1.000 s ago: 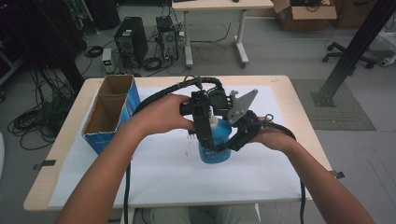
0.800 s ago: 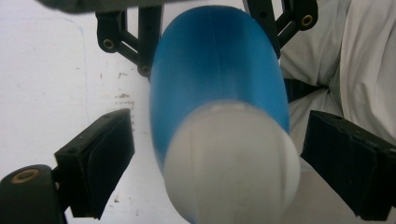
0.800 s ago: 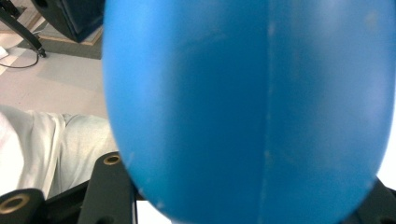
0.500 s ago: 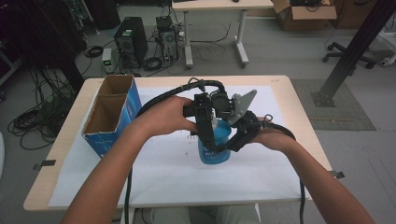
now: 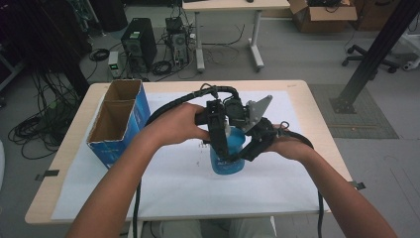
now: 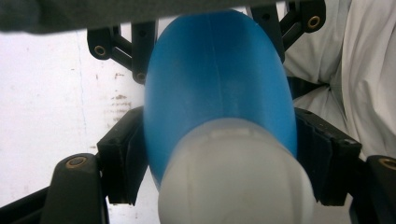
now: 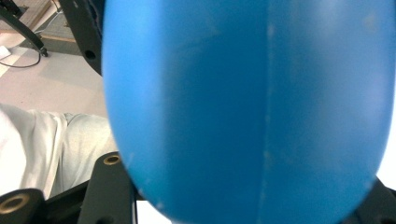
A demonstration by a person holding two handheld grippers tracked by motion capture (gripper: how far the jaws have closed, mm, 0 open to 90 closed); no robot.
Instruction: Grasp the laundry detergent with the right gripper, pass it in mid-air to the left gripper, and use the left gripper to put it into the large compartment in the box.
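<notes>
- Left gripper (image 5: 221,141) comes down from above onto the blue bottle (image 5: 229,154) – its jaws have just been closing, and in the left gripper view the black pads sit against both flanks of the bottle (image 6: 219,84), just under the white cap (image 6: 236,177).
- Right gripper (image 5: 246,148) is clamped on the same bottle from the person's right, lower on the body; in its own view the blue wall (image 7: 247,107) bulges out between the jaws.
- Bottle stands upright near the middle of the white sheet (image 5: 168,188), which covers most of the wooden table (image 5: 317,119).
- Open blue cardboard box (image 5: 119,121) with two compartments stands at the table's left edge, well apart from the bottle.
- Sheet is bare in front of the bottle and to its right – open room toward the near and right edges; light wood shows as a margin all round.
- Beyond the table: grey floor with a computer tower (image 5: 138,44), tangled cables, a second desk (image 5: 228,10) and a dark slanting post (image 5: 376,49) on the right.
</notes>
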